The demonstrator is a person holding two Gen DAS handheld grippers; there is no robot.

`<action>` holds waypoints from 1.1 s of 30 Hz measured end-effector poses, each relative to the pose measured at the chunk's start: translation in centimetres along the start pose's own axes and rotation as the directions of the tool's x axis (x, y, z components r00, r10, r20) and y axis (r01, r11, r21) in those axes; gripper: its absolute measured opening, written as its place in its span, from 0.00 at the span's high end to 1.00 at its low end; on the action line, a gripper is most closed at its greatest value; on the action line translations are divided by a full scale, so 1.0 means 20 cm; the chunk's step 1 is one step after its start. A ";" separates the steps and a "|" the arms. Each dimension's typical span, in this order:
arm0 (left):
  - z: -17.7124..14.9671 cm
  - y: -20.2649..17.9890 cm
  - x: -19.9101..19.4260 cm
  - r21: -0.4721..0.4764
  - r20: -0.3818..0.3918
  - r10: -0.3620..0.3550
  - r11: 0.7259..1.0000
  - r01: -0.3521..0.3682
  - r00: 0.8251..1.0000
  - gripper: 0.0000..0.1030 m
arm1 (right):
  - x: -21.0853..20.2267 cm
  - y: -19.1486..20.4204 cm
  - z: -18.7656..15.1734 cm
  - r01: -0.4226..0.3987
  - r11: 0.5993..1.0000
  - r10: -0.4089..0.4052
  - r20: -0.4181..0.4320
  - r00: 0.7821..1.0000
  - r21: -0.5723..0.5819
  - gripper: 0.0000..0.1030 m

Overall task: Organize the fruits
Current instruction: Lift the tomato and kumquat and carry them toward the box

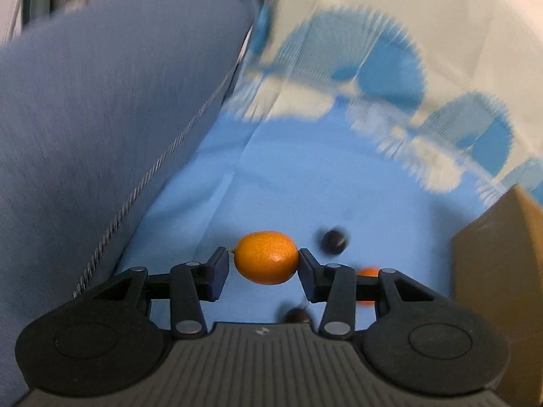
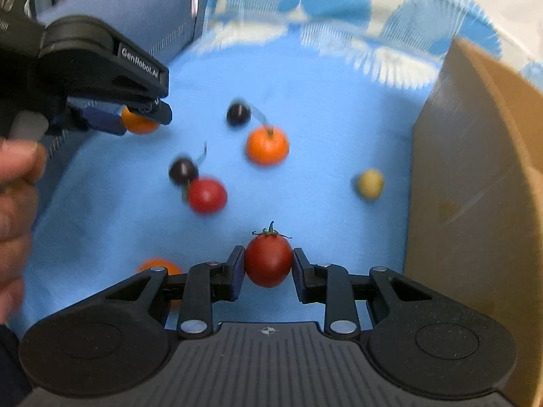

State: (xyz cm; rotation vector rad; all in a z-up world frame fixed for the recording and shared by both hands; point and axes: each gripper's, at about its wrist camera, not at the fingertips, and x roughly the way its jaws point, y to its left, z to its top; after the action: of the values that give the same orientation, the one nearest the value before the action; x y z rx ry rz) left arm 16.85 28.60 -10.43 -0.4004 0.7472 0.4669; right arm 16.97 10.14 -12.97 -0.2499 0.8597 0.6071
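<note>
Right gripper [image 2: 268,264]: jaws clenched on one red cherry tomato [image 2: 268,263]
Left gripper [image 1: 264,261]: grasping one oval orange kumquat [image 1: 266,257]
Loose on blue cloth [image 2: 305,101]: two dark cherries [image 2: 238,113], two orange fruits [image 2: 267,145], one red tomato [image 2: 207,195], one yellow-green fruit [image 2: 370,183]
Alongside: brown cardboard box [image 2: 475,169], right; grey cushion [image 1: 101,118], left

We see both fisheye views evenly and softly lit, with no harsh glare and only faint shadows. Motion blur smears the blue-and-white patterned cloth [image 1: 339,156] toward twelve o'clock and the small dark round fruits [image 2: 238,113]. The oval orange fruit [image 1: 266,257] and the red cherry tomato [image 2: 268,260] stay sharp. Straight edges bow at the rims, and the corners fall black.
</note>
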 end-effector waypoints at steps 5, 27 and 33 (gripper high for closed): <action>0.00 0.00 -0.26 0.023 0.197 -0.066 0.998 0.063 0.978 0.53 | -0.18 0.00 -0.01 0.020 1.000 -0.021 0.160 0.987 0.010 0.70; -0.21 -0.22 -0.70 0.171 0.379 -0.244 0.966 0.192 0.893 0.52 | -0.91 -0.62 -0.12 0.093 0.995 -0.090 0.546 0.833 0.022 0.70; -0.24 -0.32 -0.63 0.211 0.346 -0.252 0.959 0.187 0.903 0.52 | -0.95 -1.02 -0.19 0.134 0.970 -0.222 0.523 0.823 0.202 0.70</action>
State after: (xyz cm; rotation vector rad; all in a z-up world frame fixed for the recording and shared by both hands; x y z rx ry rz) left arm 9.51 17.67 -3.35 -0.2196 0.3637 0.2486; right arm 17.26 -15.41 -1.42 -0.0052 0.3205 0.3967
